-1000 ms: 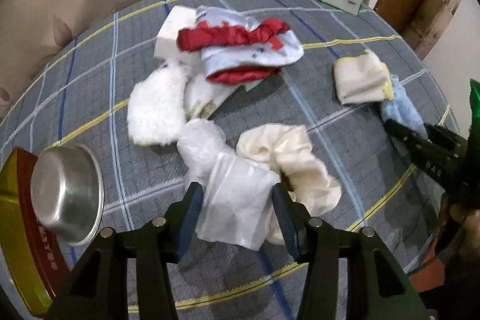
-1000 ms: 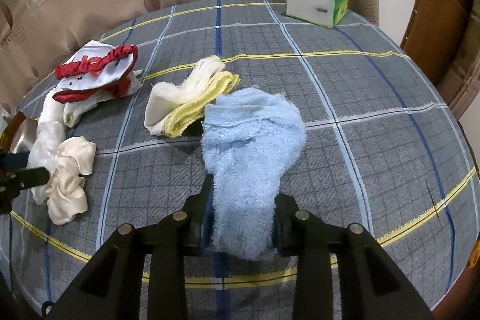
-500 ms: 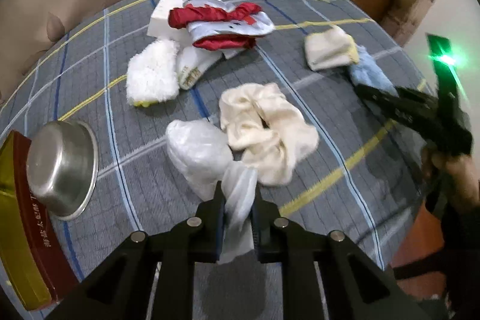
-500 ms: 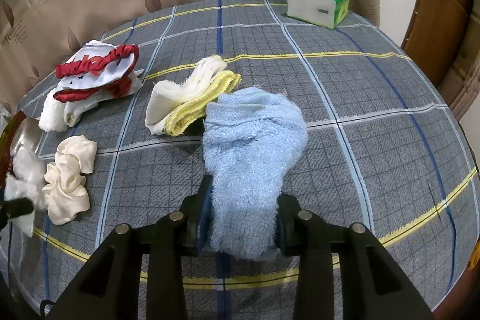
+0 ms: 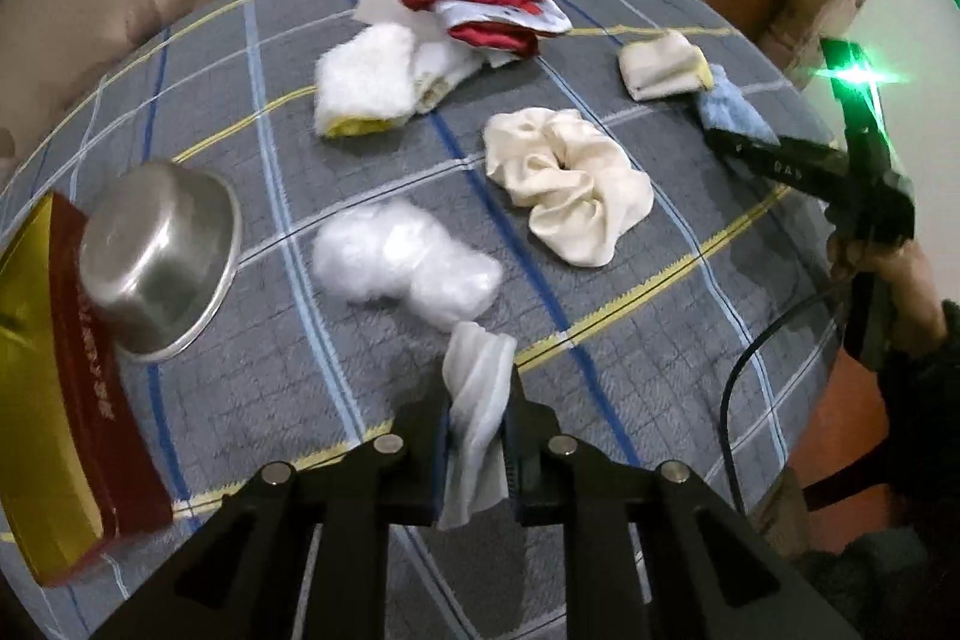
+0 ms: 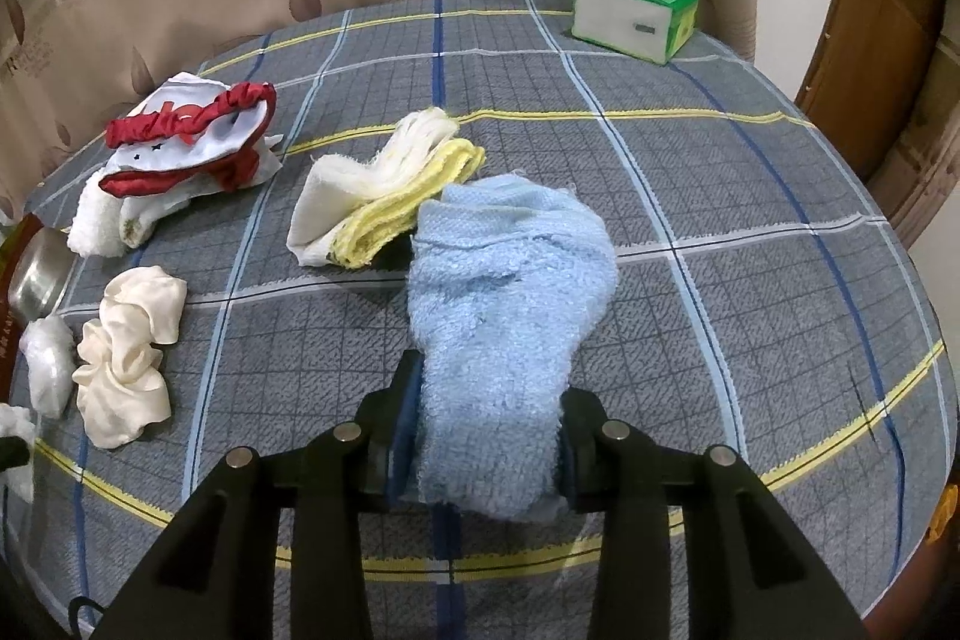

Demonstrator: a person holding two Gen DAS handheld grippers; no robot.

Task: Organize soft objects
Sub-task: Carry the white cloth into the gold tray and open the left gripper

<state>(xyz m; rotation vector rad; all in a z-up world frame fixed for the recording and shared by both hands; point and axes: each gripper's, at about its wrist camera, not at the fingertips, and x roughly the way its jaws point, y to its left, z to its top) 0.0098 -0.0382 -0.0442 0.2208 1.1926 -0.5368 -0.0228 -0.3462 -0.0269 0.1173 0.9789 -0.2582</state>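
My left gripper [image 5: 478, 430] is shut on the neck of a clear plastic bag of white stuffing [image 5: 408, 263], whose bulk lies on the checked table ahead. My right gripper [image 6: 486, 436] is shut on a light blue fluffy cloth [image 6: 504, 292], whose far end rests on the table next to a folded white and yellow cloth [image 6: 384, 202]. A cream scrunchie [image 5: 564, 184] lies between the two grippers. A red and white fabric pile [image 5: 480, 10] and a white fluffy sock [image 5: 366, 82] lie at the far side.
A steel bowl [image 5: 159, 256] leans against a red and gold box [image 5: 54, 388] at the left. A green and white box [image 6: 636, 16] stands at the far edge. A curtain hangs behind the round table [image 6: 750, 196]. A wooden door is at the right.
My left gripper closed on the bag's neck and pulled it back toward me, away from the scrunchie. The right gripper kept still, holding the blue cloth.
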